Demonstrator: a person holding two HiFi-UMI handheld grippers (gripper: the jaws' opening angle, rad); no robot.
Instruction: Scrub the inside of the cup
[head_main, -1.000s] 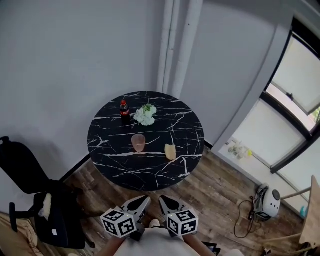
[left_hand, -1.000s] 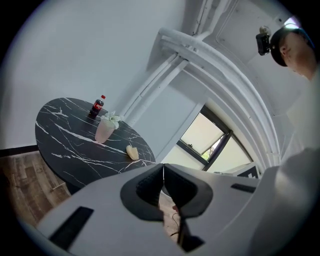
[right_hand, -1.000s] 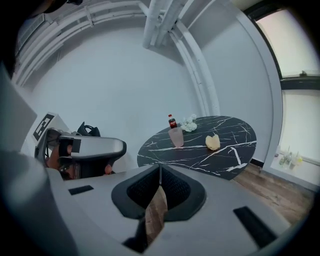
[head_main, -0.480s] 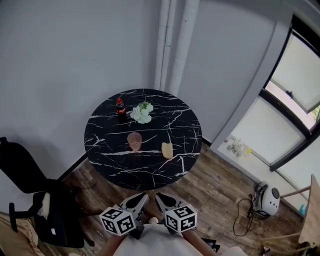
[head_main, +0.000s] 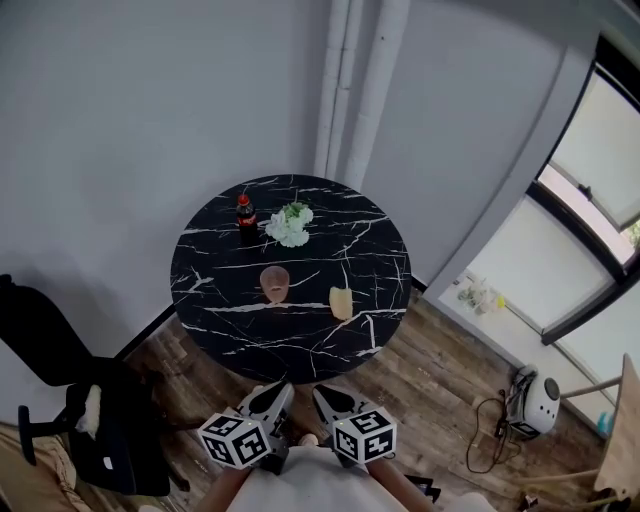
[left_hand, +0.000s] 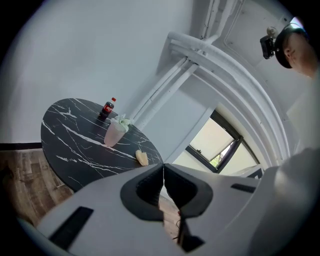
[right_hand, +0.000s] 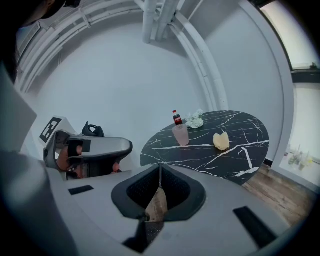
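Head view: a round black marble table (head_main: 300, 335) with white veins stands by a grey wall, on a wooden floor (head_main: 430, 375). A pink cup (head_main: 275, 283) stands upright near the table's middle. A yellow sponge (head_main: 341, 302) lies to its right, apart from it. Behind the cup, a cola bottle (head_main: 245, 215) stands just beside a bunch of white flowers (head_main: 290, 226). The left gripper (head_main: 284, 389) and right gripper (head_main: 322, 391) are held side by side at the bottom, off the table and well short of the cup. A black chair (head_main: 60, 365) sits at the left.

Left gripper view: the fingers are clenched together with nothing between them. Beyond them, the cup (left_hand: 114, 134) stands on the table (left_hand: 70, 150), in front of the bottle (left_hand: 107, 108) and flowers (left_hand: 122, 121), with the sponge (left_hand: 142, 158) nearer the edge.

Right gripper view: these fingers are also pressed together and empty. The cup (right_hand: 180, 134) stands far ahead on the table (right_hand: 200, 155), and the sponge (right_hand: 220, 141) lies to its right.
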